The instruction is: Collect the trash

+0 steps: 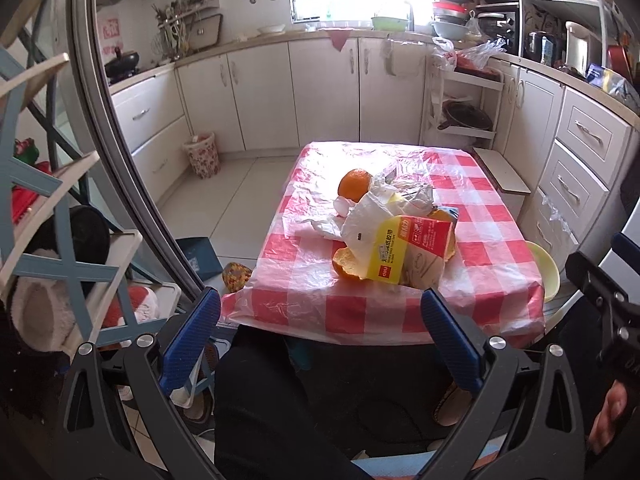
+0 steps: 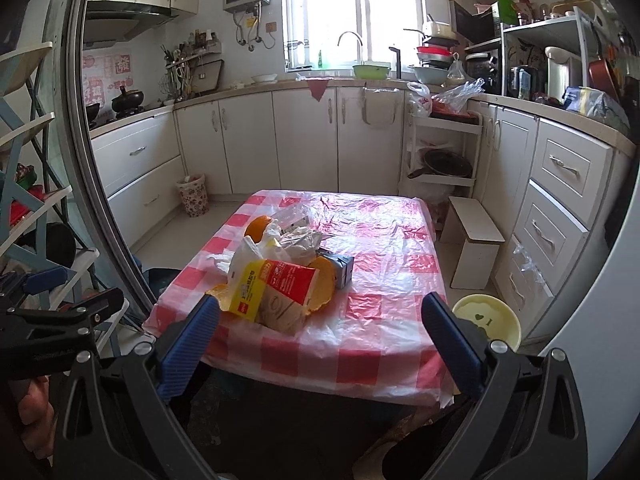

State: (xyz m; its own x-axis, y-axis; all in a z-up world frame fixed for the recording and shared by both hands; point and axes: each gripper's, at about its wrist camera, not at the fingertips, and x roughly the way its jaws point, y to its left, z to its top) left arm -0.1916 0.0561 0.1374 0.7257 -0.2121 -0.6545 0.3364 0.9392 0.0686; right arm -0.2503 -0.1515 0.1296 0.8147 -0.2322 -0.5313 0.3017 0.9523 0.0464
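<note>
A heap of trash lies on the red-checked table (image 1: 492,276) (image 2: 392,320): a red and yellow paper packet (image 1: 408,252) (image 2: 276,288), orange peel (image 1: 346,266) (image 2: 324,284), a white plastic bag (image 1: 364,220) (image 2: 240,256), crumpled foil wrap (image 1: 412,192) (image 2: 300,240), a small blue carton (image 2: 340,268) and a whole orange (image 1: 354,184) (image 2: 256,227). My left gripper (image 1: 320,336) is open and empty, short of the table's near edge. My right gripper (image 2: 320,340) is open and empty at the near edge, just before the packet.
A floral waste basket (image 1: 202,154) (image 2: 193,194) stands on the floor by the far-left cabinets. A yellow stool (image 2: 490,318) (image 1: 544,272) and a white step stool (image 2: 472,248) stand right of the table. A blue shelf rack (image 1: 52,216) is at left.
</note>
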